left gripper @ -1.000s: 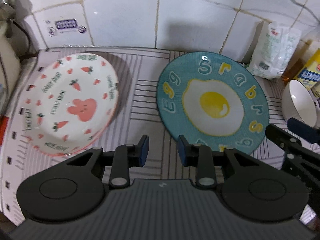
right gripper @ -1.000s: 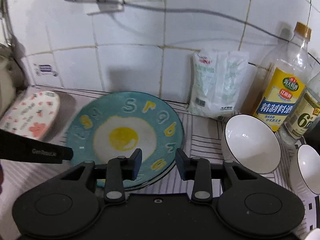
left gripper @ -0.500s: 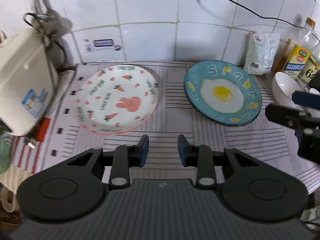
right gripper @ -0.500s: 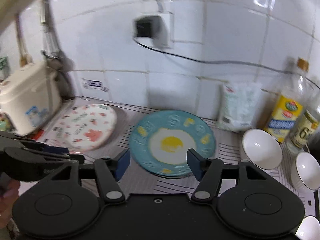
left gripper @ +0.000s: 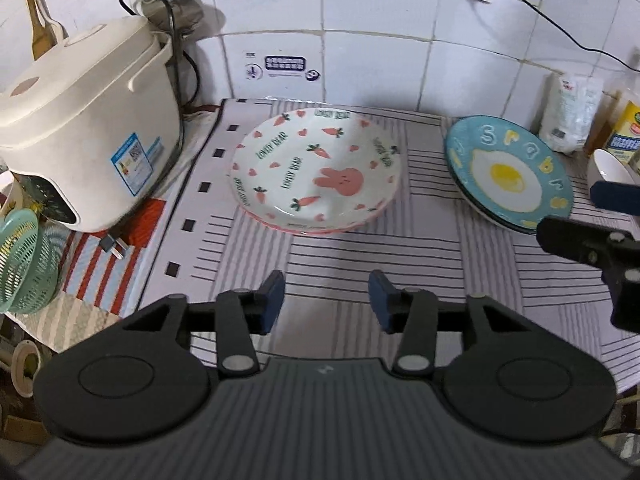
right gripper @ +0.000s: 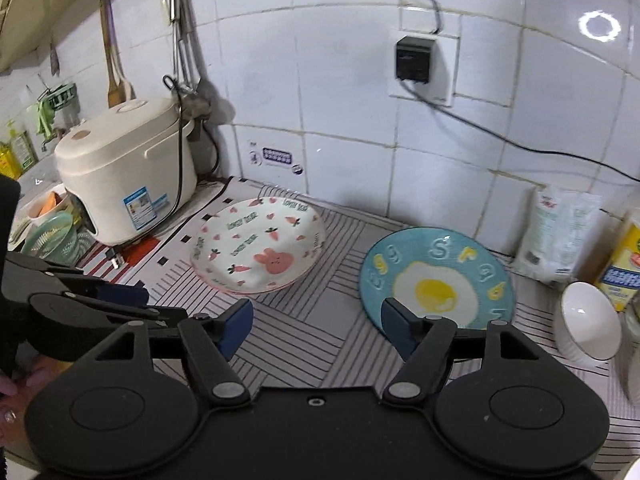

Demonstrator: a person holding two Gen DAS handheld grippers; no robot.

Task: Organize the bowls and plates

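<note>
A white plate with a pink rabbit and carrots (left gripper: 316,172) (right gripper: 260,252) lies on the striped mat, left of a blue fried-egg plate (left gripper: 508,172) (right gripper: 436,280). A white bowl (right gripper: 588,320) (left gripper: 608,168) stands right of the blue plate. My left gripper (left gripper: 326,300) hovers well short of the rabbit plate, its jaws opening with nothing between them. My right gripper (right gripper: 316,320) hangs above the mat in front of both plates, jaws opening and empty. The right gripper's fingers (left gripper: 580,240) show at the right edge of the left wrist view.
A cream rice cooker (left gripper: 84,140) (right gripper: 124,172) stands at the left with its plug on the mat. A green basket (left gripper: 24,260) sits lower left. A white bag (right gripper: 560,232) and a yellow-labelled bottle (right gripper: 624,260) stand by the tiled wall at the right.
Both grippers pulled back and up from the plates, so the view now takes in the rice cooker and wall. Both pairs of jaws have widened. The plates have not moved.
</note>
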